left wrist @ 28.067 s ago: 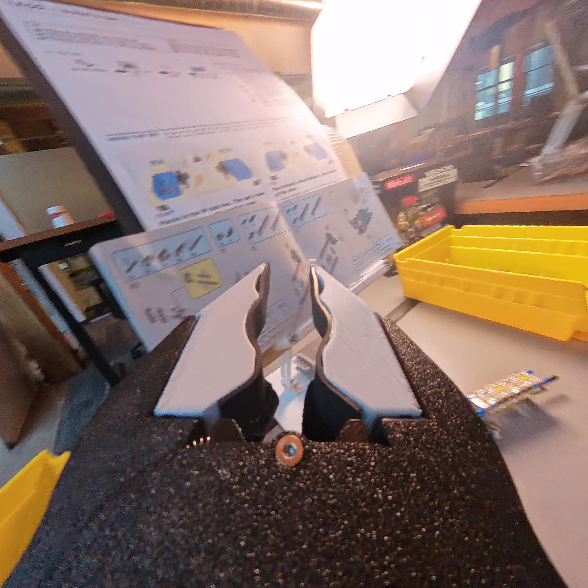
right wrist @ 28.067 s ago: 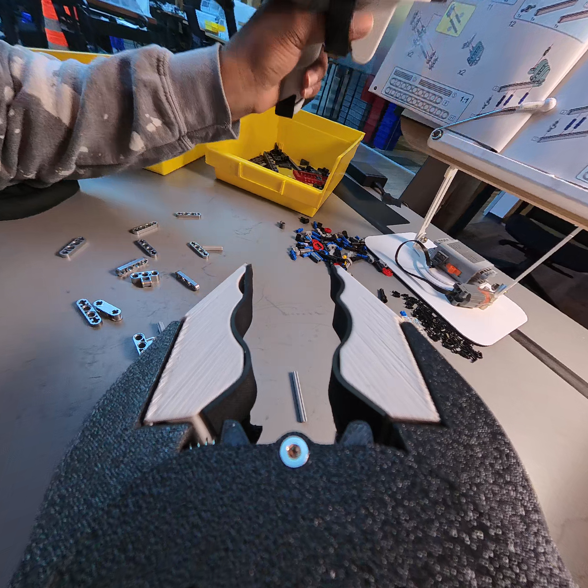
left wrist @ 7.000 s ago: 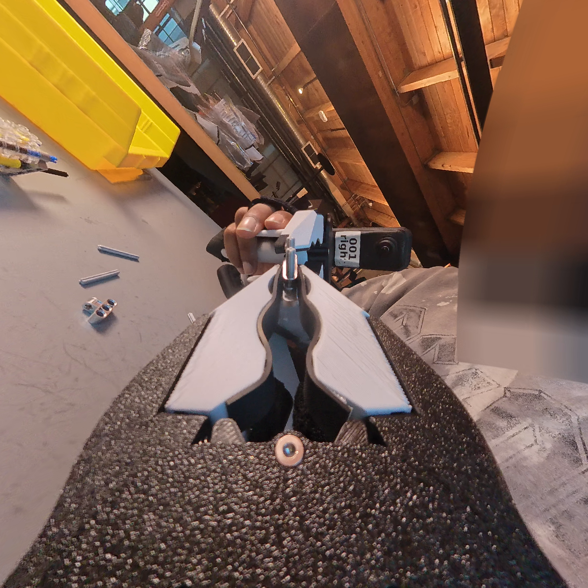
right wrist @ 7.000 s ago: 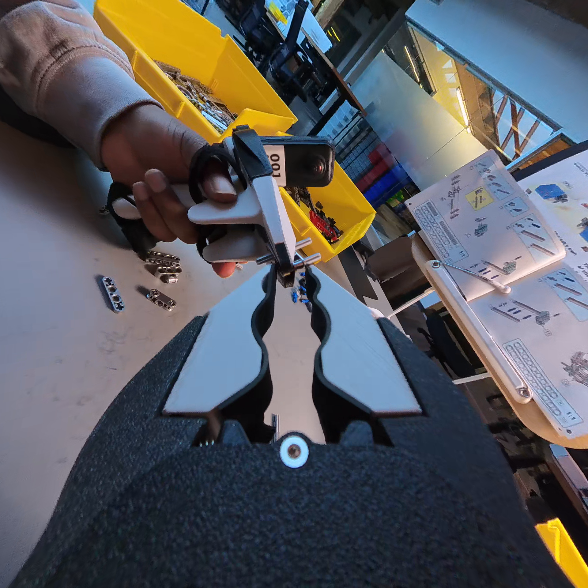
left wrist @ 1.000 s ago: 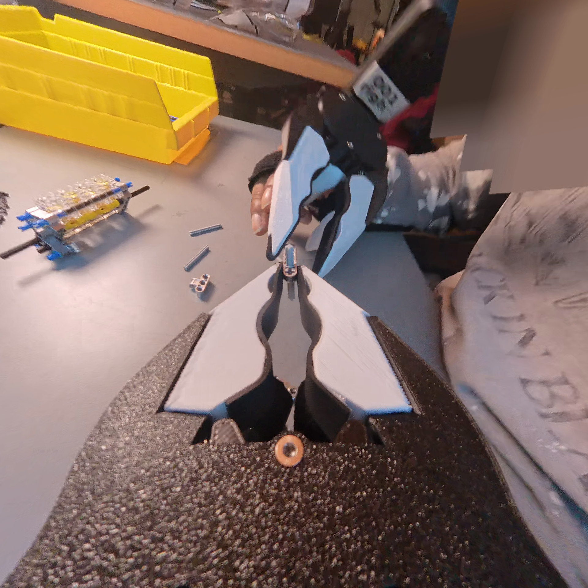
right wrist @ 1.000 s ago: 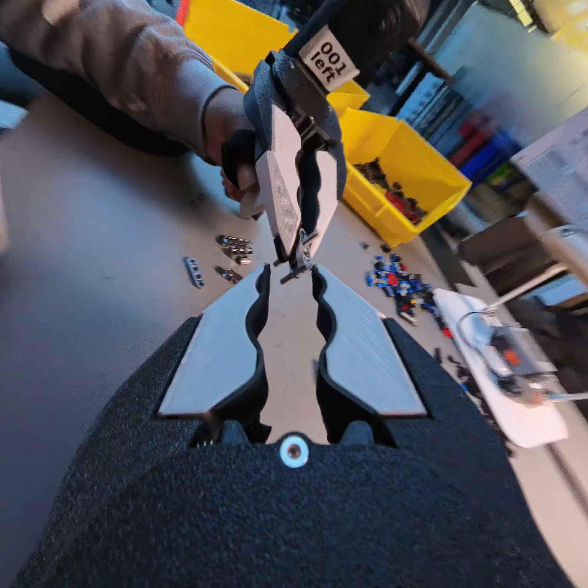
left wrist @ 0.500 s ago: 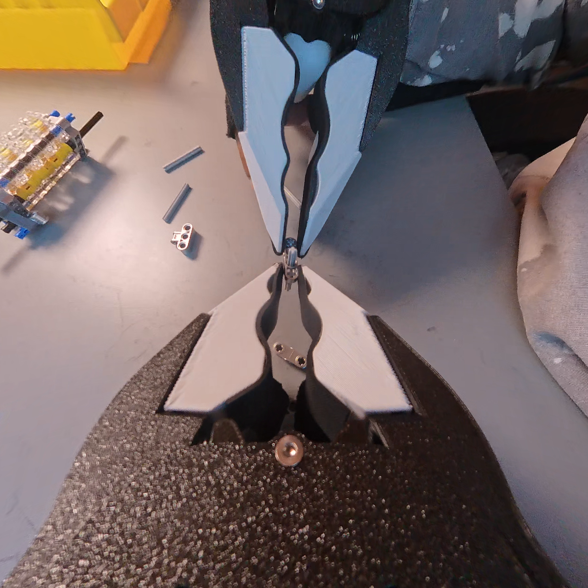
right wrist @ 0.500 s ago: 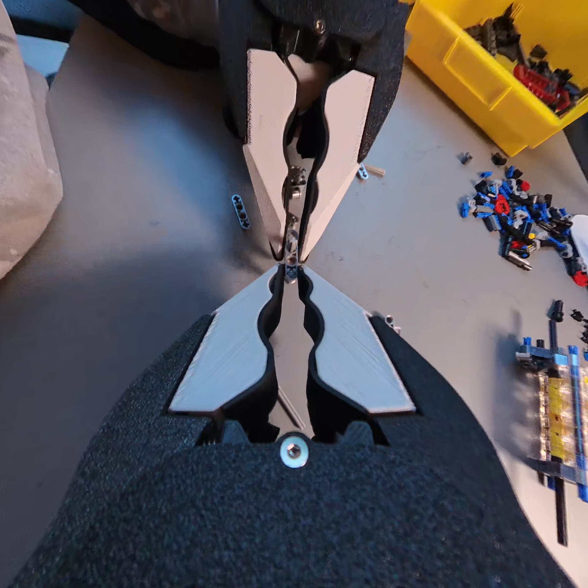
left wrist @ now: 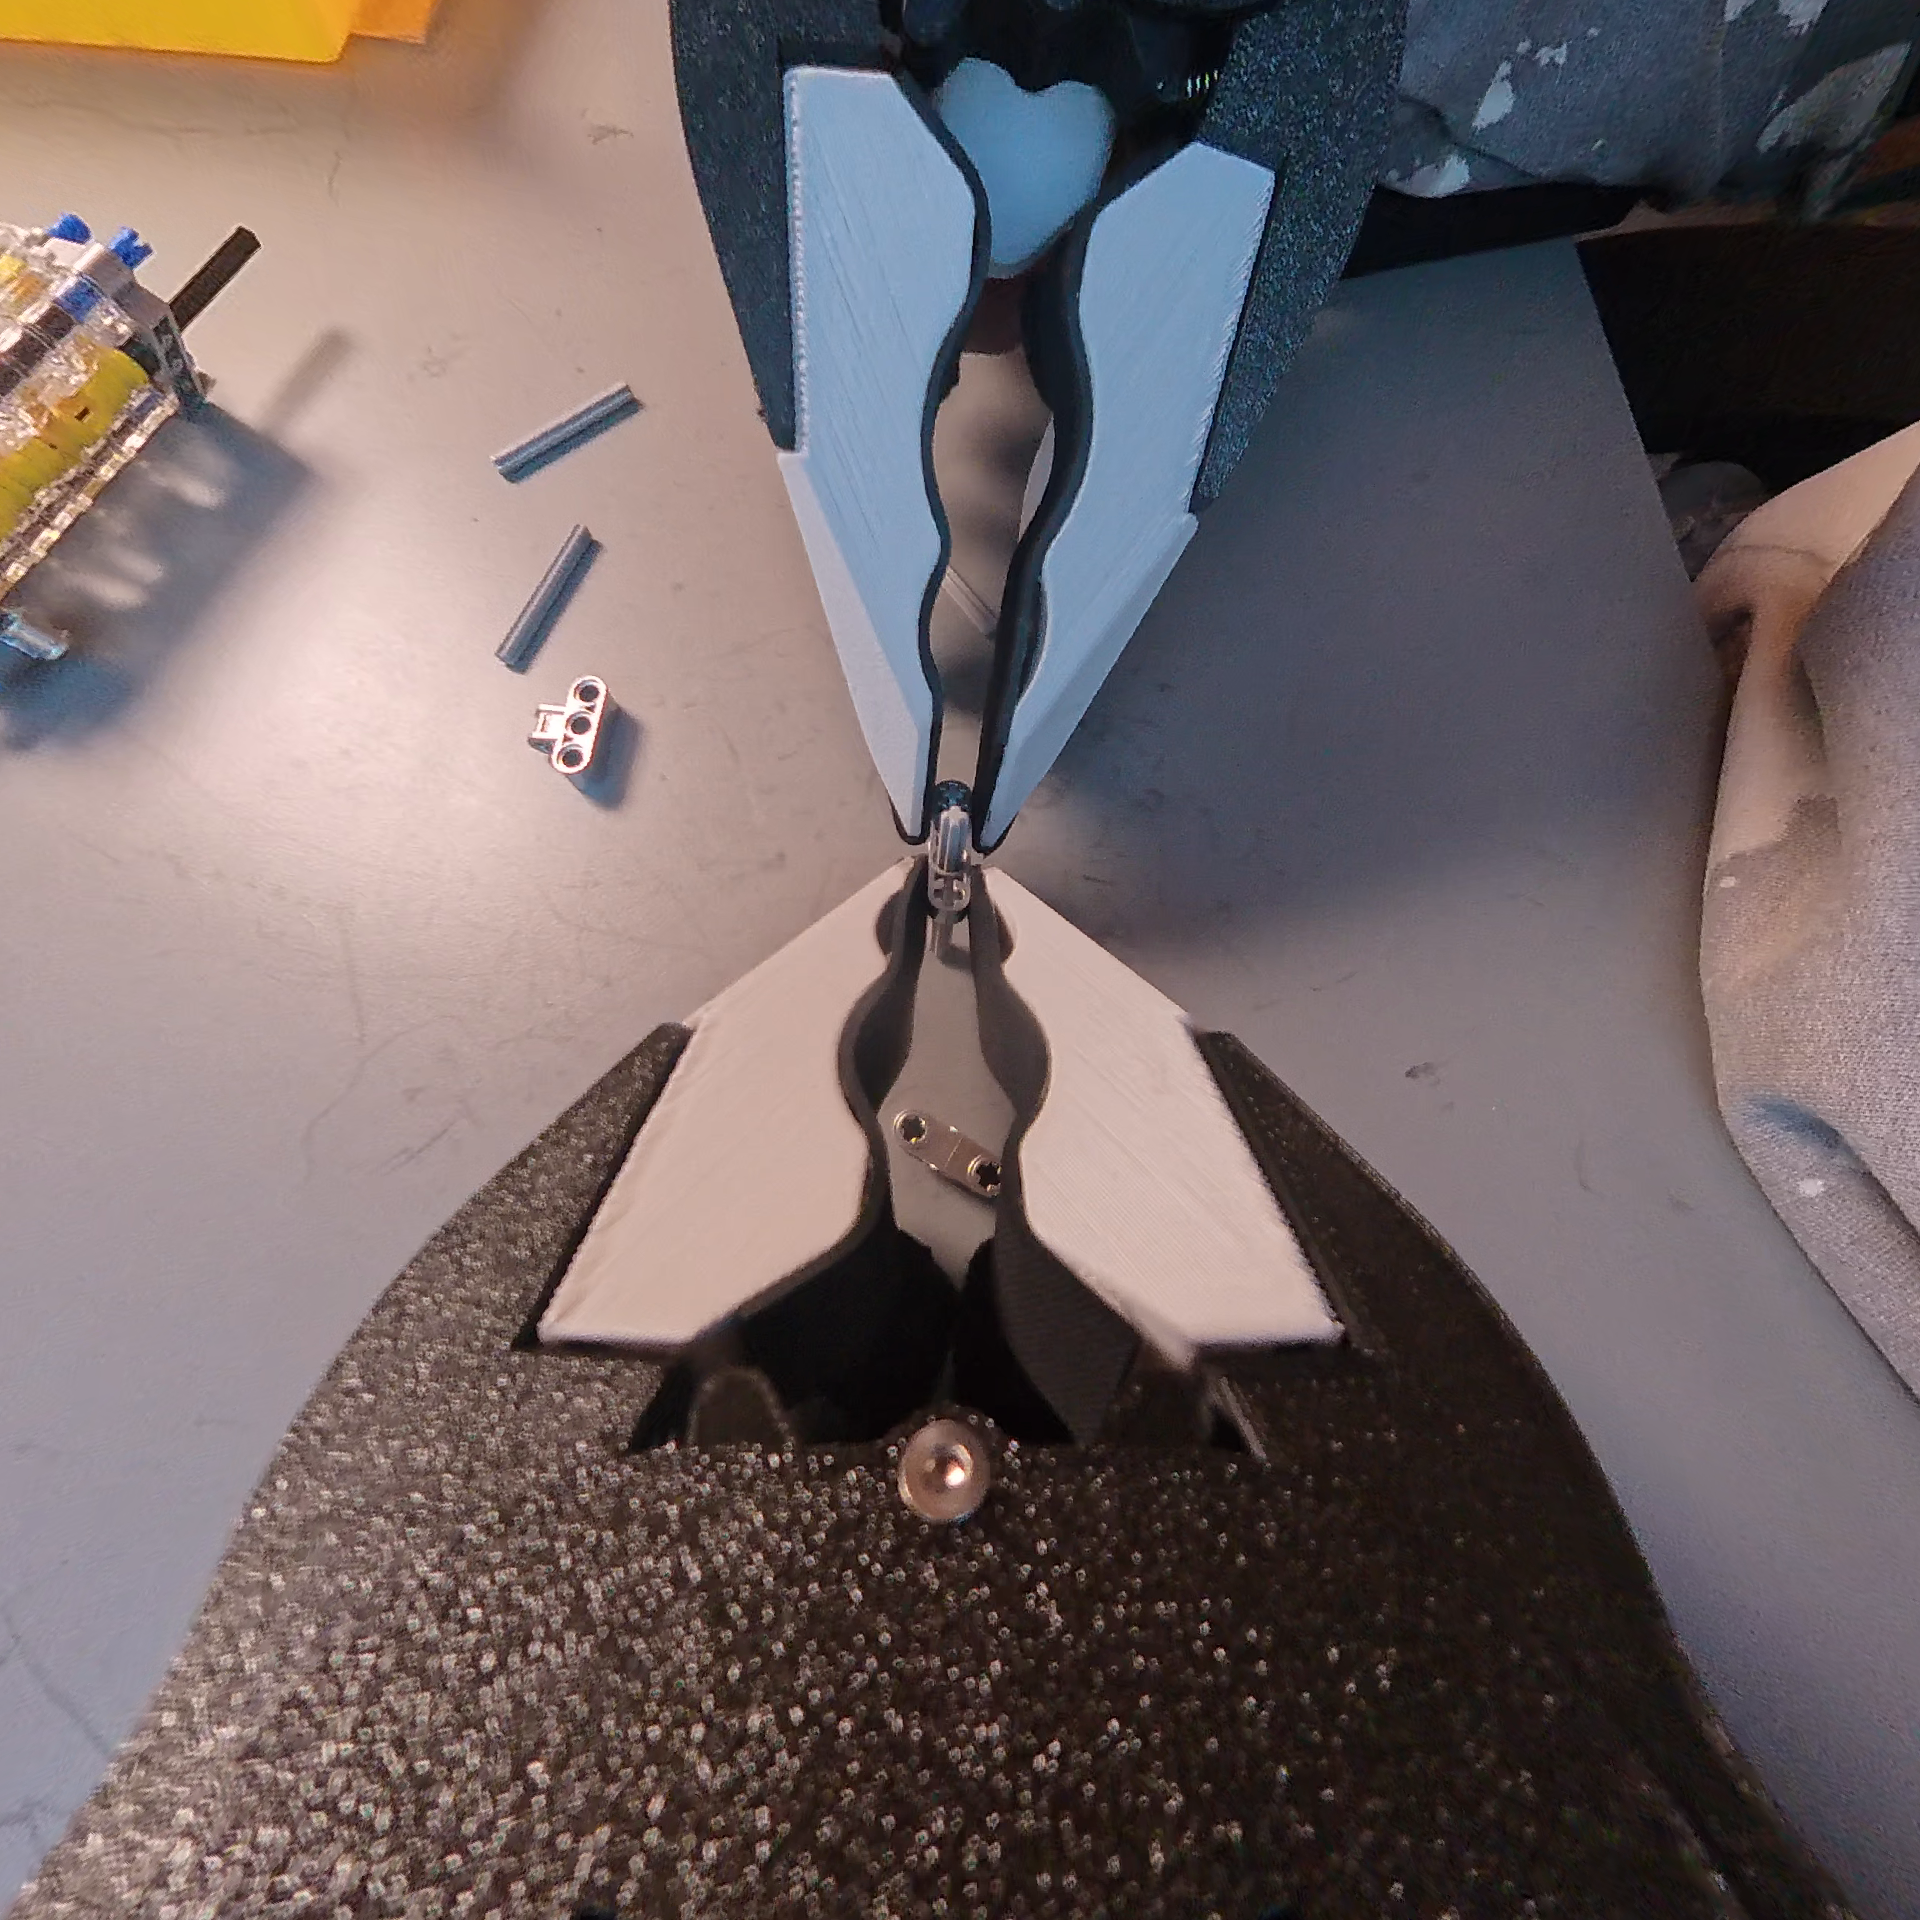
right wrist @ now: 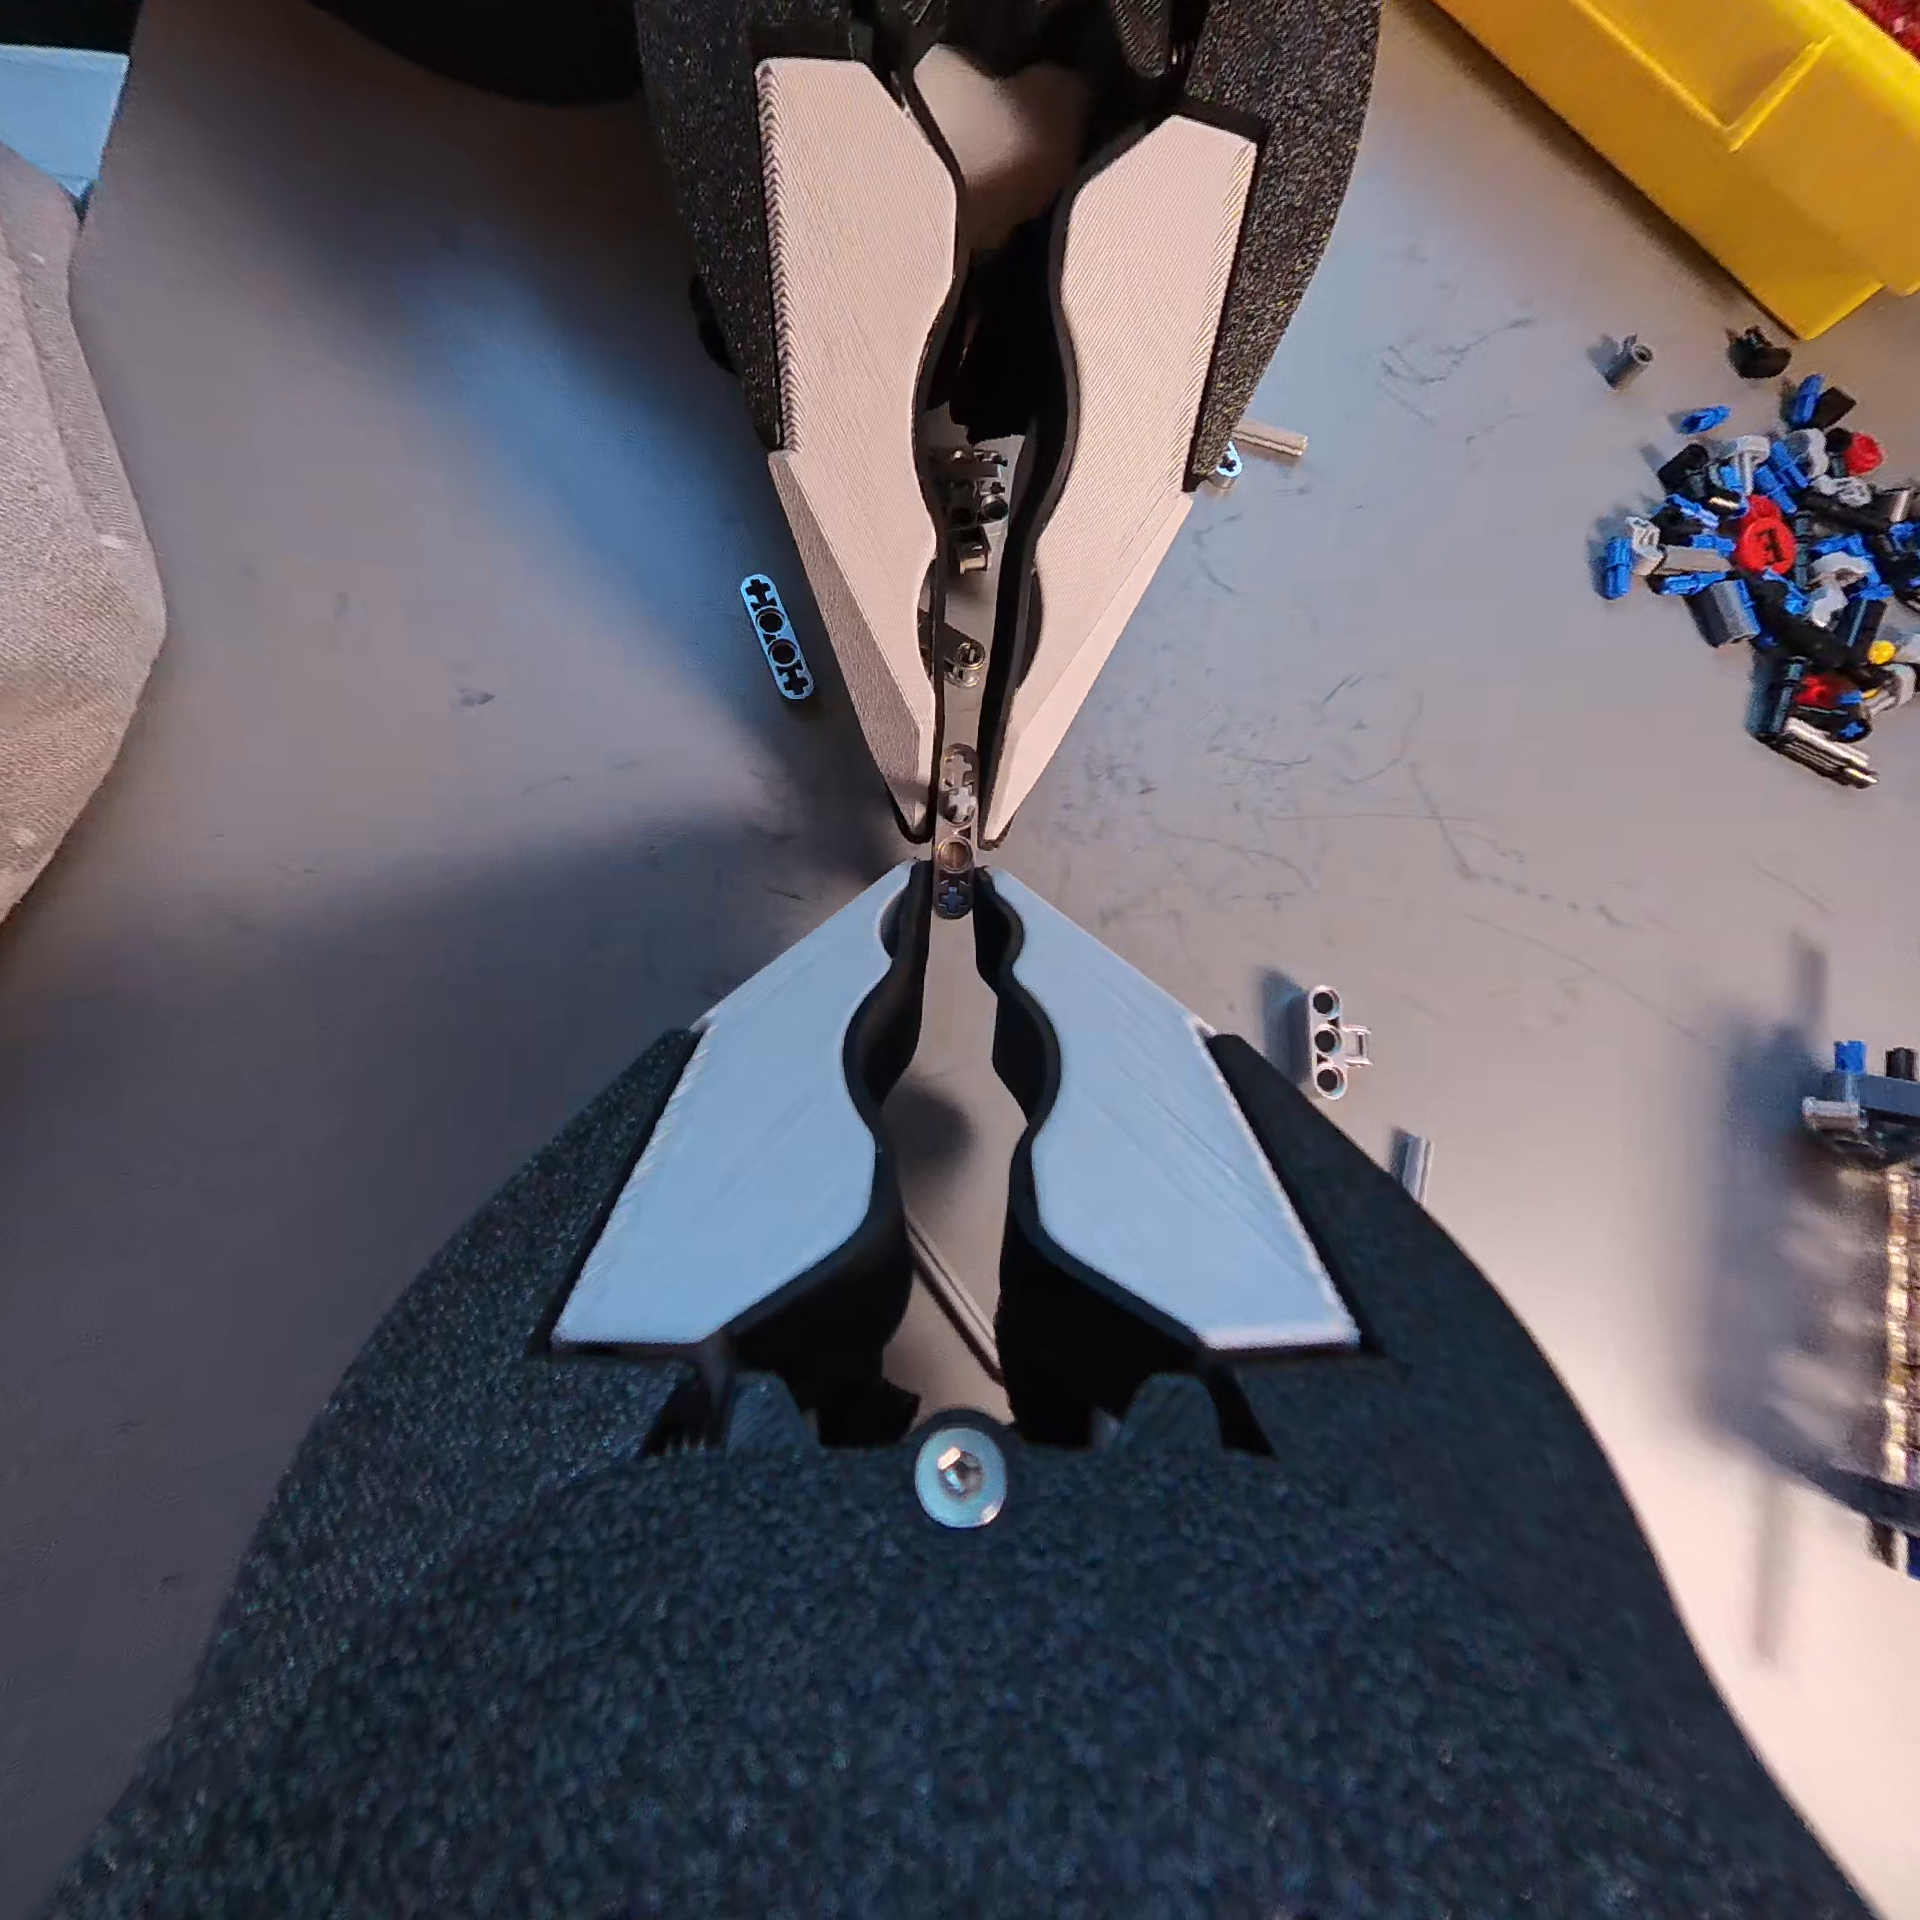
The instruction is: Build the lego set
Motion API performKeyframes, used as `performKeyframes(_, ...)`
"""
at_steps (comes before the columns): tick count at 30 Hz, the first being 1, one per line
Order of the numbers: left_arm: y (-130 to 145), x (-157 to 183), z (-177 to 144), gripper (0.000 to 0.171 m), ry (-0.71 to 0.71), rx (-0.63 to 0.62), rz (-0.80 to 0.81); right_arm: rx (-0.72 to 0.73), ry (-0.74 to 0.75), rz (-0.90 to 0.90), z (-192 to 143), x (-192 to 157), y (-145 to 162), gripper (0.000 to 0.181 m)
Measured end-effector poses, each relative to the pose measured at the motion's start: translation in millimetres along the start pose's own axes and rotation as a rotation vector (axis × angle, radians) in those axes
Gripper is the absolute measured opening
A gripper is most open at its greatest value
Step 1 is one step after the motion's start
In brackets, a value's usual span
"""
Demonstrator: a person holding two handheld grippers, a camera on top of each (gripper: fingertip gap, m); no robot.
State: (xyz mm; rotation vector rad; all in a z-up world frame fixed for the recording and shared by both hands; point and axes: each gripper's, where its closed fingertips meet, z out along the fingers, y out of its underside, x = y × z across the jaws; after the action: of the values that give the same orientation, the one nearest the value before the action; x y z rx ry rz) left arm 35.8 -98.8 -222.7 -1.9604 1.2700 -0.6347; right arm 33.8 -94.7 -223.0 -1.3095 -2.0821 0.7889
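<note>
In the left wrist view my left gripper (left wrist: 948,883) is shut on a thin grey beam with holes (left wrist: 948,864), seen edge-on. My right gripper (left wrist: 948,821) comes in from the top and meets it tip to tip, shut on the beam's far end. In the right wrist view my right gripper (right wrist: 954,891) grips the near end of the beam (right wrist: 956,805), where a dark blue cross shows in the end hole. My left gripper (right wrist: 954,821) holds the other end. Both hang just above the grey table (right wrist: 416,935).
Loose on the table lie two grey axles (left wrist: 561,431), a three-hole connector (left wrist: 575,724), a flat two-hole plate (left wrist: 951,1141), a grey beam (right wrist: 779,634) and a pile of blue, black and red parts (right wrist: 1787,561). A clear-and-yellow build (left wrist: 62,343) and a yellow bin (right wrist: 1714,135) stand farther off. The grippers are tip to tip, or close to it.
Over the last second both grippers swung down to face the table and met tip to tip. My right gripper went from open to shut on the beam. Since half a second ago little has moved.
</note>
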Motion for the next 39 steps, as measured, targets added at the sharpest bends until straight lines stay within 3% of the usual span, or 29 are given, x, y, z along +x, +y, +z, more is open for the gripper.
performKeyframes(13, 4, 1, 4, 0.004, -0.009, -0.055, 0.03, -0.068, -0.007, -0.018, 10, -4, 10, 0.004)
performKeyframes(21, 4, 0, 2, 0.004, 0.008, -0.04, 0.0, -0.018, -0.012, 0.008, 8, -3, 6, 0.009)
performKeyframes(27, -22, -6, -18, 0.005, 0.11, 0.175, -0.242, 0.138, 0.017, 0.062, -13, 11, -15, 0.013)
performKeyframes(32, -44, -21, -43, 0.005, 0.262, 0.398, -0.559, 0.268, 0.209, -0.046, -33, 35, -38, 0.031)
performKeyframes(35, -47, -24, -48, 0.005, 0.316, 0.448, -0.657, 0.315, 0.315, -0.173, -39, 35, -53, 0.032)
performKeyframes(39, -49, -22, -47, 0.005, 0.362, 0.457, -0.724, 0.24, 0.44, -0.319, -31, 38, -55, 0.033)
